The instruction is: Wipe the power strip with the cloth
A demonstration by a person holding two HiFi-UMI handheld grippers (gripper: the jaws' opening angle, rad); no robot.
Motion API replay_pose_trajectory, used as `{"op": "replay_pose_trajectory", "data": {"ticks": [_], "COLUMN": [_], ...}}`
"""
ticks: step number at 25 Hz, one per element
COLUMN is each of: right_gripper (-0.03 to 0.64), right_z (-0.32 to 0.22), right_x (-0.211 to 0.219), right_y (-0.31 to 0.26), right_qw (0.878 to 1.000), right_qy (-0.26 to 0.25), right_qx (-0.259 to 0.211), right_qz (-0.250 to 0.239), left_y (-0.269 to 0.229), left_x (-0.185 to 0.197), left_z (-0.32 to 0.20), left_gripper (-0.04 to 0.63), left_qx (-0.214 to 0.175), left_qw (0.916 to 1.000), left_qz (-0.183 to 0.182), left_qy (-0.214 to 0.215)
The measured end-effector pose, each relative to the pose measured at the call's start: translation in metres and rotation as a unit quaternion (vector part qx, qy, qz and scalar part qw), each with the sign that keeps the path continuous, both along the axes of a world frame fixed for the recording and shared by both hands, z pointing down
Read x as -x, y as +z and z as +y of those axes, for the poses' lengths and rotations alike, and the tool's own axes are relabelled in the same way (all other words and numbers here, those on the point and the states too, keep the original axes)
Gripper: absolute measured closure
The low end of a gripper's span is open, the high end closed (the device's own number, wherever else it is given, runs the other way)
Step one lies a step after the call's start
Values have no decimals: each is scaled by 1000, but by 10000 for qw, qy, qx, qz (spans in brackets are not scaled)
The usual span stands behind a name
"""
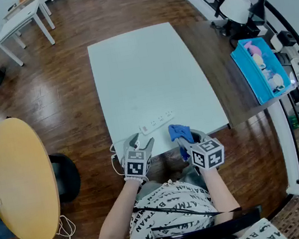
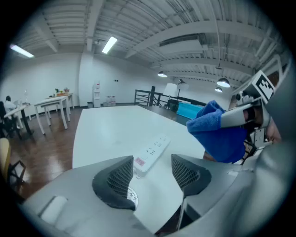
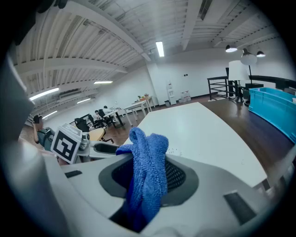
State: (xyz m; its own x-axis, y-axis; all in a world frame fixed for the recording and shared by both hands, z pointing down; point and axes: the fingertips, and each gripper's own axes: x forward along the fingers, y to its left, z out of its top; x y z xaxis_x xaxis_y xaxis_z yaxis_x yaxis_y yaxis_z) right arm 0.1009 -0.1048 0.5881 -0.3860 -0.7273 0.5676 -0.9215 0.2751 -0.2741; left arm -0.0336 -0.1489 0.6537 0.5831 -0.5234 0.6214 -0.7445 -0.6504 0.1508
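Starting at the left, a round yellow-topped table (image 1: 17, 178) stands on the wood floor well apart from the work, not involved. Next is the left hand-held gripper (image 1: 142, 142), grey with a marker cube, hovering over the near edge of the white rectangular desk (image 1: 147, 71). Its own view shows the left hand-held gripper (image 2: 152, 173) released, jaws apart with nothing pressed between the pads. The near end of the long white plastic power strip (image 2: 151, 152) shows through the gap, but it is ahead of the pads and looks untouched. The power strip (image 1: 157, 122) lies flat on the desk near the front edge, slightly slanted, just beyond both grippers. A white cord (image 1: 112, 153) hangs off the edge on the left. To its right, the right hand-held gripper (image 1: 186, 141) is clenched on the blue fluffy microfibre cloth (image 1: 179, 134). In its own view the cloth (image 3: 149, 152) is bunched between the jaws of the right hand-held gripper (image 3: 148, 169) and sticks up past them. From the left gripper view the cloth (image 2: 217, 132) sits clear of the strip, off the desk surface. At the far right, an open blue plastic bin (image 1: 260, 69) rests on a dark side table, unrelated. On progress, the cloth is in hand but wiping looks not yet begun. Left to do: bring the cloth onto the strip, probably steady the strip with the left, and rub along it.
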Motion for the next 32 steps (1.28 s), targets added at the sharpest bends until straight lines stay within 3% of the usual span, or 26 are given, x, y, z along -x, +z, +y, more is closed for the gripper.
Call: {"op": "replay_pose_trajectory", "data": {"ticks": [2, 6, 12, 17, 32], "right_gripper": [482, 482, 482, 482, 482], "right_z": [-3, -7, -12, -12, -10], "right_x": [2, 4, 0, -6, -21], "right_y": [1, 2, 3, 5, 11], "right_qw": [10000, 10000, 9999, 9999, 9993], "right_qy": [-27, -63, -42, 66, 204], "right_qx": [29, 58, 82, 131, 271], "right_qz": [6, 37, 67, 83, 146], "left_y": [6, 23, 54, 70, 78], "left_x": [0, -3, -13, -16, -28], "left_z": [-13, -32, -43, -47, -45], "left_gripper": [281, 271, 261, 261, 284], "left_qx": [-107, -340, -382, -238, -11], "left_qw": [9996, 9949, 9788, 9710, 9586], "left_qz": [-187, -628, -1167, -1304, -1293], "left_qy": [207, 715, 1639, 1991, 2538]}}
